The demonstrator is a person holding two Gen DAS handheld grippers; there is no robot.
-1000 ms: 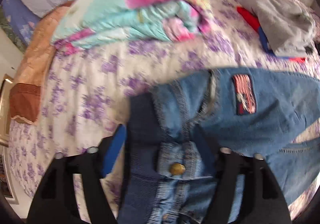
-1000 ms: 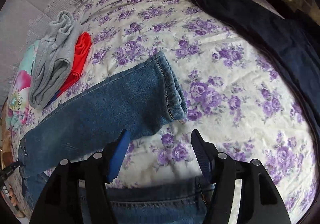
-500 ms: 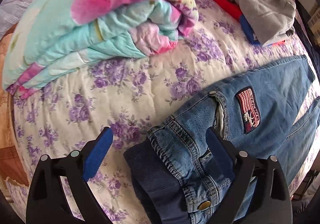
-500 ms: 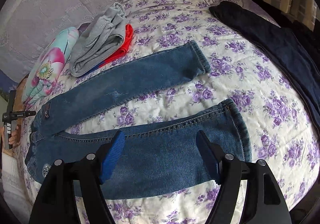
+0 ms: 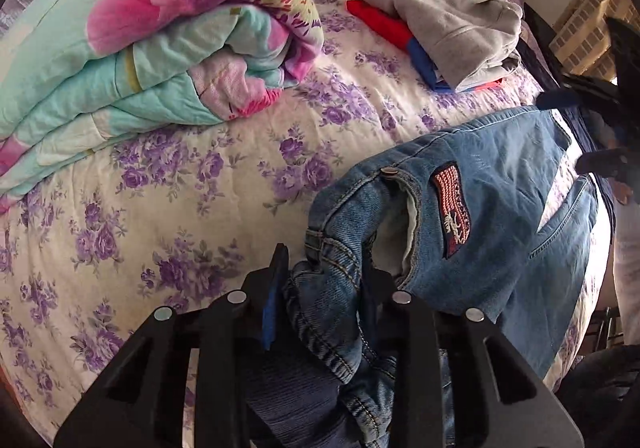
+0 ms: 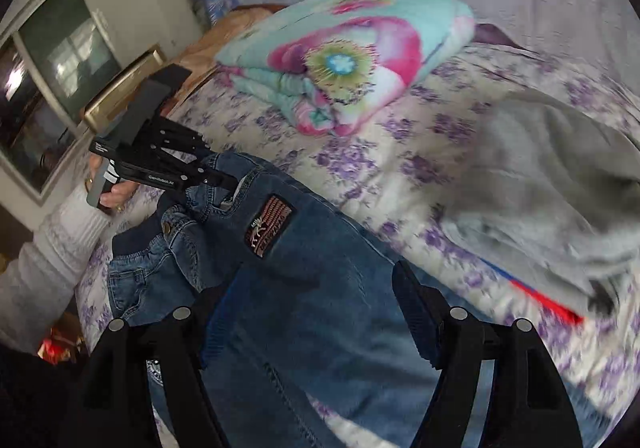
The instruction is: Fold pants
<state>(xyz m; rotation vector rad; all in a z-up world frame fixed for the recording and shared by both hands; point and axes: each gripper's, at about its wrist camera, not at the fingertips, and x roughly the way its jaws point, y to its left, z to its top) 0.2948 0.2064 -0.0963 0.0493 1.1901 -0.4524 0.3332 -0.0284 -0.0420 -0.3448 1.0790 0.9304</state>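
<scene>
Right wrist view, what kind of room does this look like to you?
Most likely a home bedroom: a bed under a purple-flowered sheet, a folded floral quilt by the headboard end, a window alongside, and loose clothes such as jeans spread on top.

A floral bed [image 5: 224, 168] carries jeans [image 5: 500, 208], a folded quilt [image 5: 152, 48] — and piled clothes [image 5: 452, 20].

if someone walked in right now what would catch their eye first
Probably the folded quilt with its big pink flower, lying on the purple-flowered bedspread. Next, the blue jeans spread in front, their bunched waistband pinched in the left hand-held gripper, whose jaws have just been closing.
</scene>
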